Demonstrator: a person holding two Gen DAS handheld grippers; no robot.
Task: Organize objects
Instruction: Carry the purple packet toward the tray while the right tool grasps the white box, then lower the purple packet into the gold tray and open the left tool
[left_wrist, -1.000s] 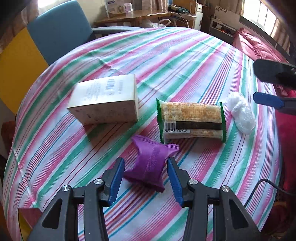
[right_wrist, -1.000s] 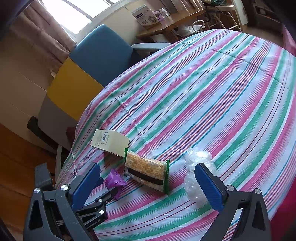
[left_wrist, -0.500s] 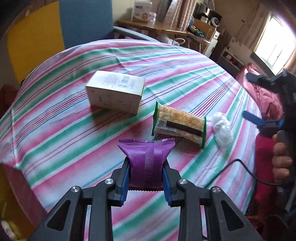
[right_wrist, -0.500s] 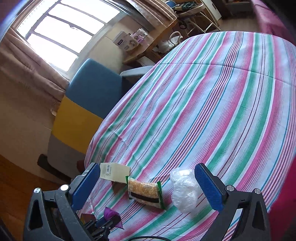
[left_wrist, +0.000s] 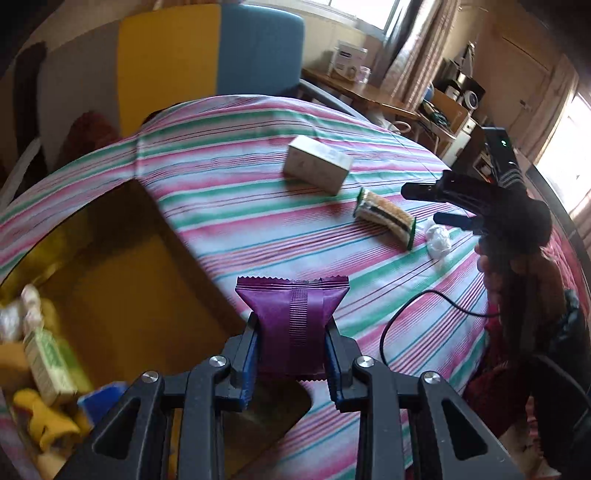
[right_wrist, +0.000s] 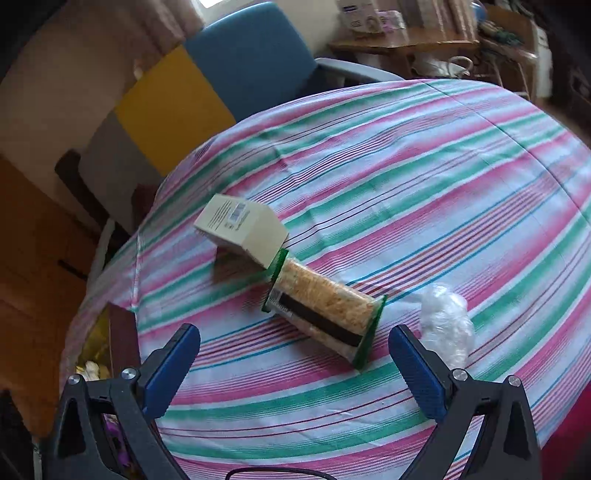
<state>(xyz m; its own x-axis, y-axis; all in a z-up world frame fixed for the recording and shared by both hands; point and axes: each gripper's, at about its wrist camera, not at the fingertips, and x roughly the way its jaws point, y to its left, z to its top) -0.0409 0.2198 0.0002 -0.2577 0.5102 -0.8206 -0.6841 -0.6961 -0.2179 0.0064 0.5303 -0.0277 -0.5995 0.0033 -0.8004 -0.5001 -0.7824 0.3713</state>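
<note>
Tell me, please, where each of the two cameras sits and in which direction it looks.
Left wrist: on the left gripper, facing down over the table edge; its fingers clamp the purple packet; the right gripper and a hand show.
Right wrist: on the right gripper, fingers apart, facing the striped tablecloth.
Shared: white box, cracker pack, crumpled plastic.
</note>
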